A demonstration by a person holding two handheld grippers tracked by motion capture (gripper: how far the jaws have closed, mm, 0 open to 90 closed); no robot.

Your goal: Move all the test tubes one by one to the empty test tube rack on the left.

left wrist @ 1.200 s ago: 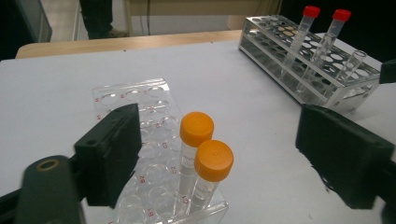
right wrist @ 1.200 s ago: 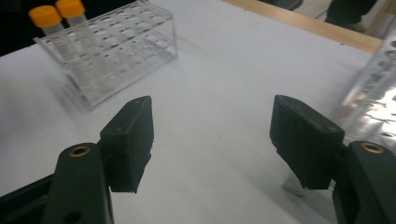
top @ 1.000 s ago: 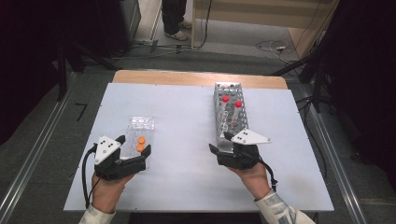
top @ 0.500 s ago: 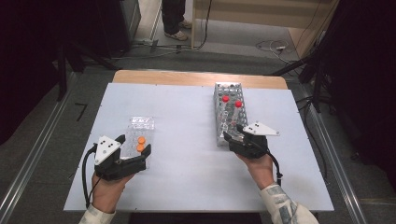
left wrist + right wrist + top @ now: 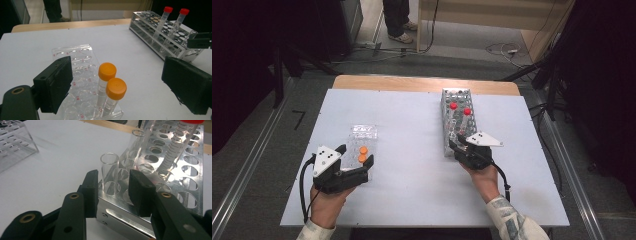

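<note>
We reach right gripper (image 5: 112, 192) at open glass tube (image 5: 109, 173), near corner of metal rack (image 5: 458, 120), 3 o'clock on table (image 5: 412, 125). Jaws closing, straddling tube, pads not yet pressing. We center, squeeze gently, lift straight. Left gripper (image 5: 117, 85) wide open, holding nothing, around orange-capped tubes (image 5: 111, 85).

My left gripper (image 5: 354, 162): black body, white three-cornered plate dotted black, black cable looping off rear. My right gripper (image 5: 457, 143): same black build, blocky matte jaws, brass-ringed pivot holes, small screws. Pale patterned sleeves (image 5: 512, 222) cover both wrists.
</note>
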